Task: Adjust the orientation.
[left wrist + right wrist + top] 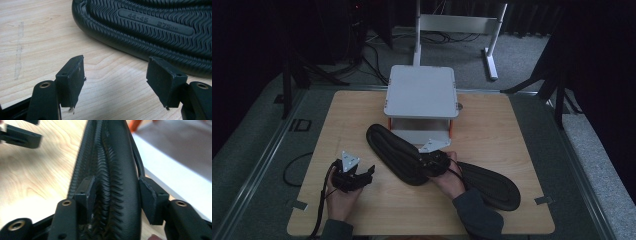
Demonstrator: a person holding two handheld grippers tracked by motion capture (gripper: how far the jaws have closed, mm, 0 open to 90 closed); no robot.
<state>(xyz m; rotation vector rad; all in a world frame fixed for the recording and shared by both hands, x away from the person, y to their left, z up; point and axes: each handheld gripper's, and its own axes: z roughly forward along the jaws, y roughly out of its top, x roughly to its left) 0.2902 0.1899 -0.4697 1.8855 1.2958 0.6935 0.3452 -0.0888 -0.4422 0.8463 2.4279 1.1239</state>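
My right claw (115,195) pinches the folded black insole (112,170) edge-on above the worktop (492,125), before the white stand (421,92). My left claw (117,82) rests spread, empty, just beside the insole.

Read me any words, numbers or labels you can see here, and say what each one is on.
"44-45": moulded into the ribbed sole of the black rubber slipper.
"275" followed by small letters too blurred to read: same raised strip on that sole.
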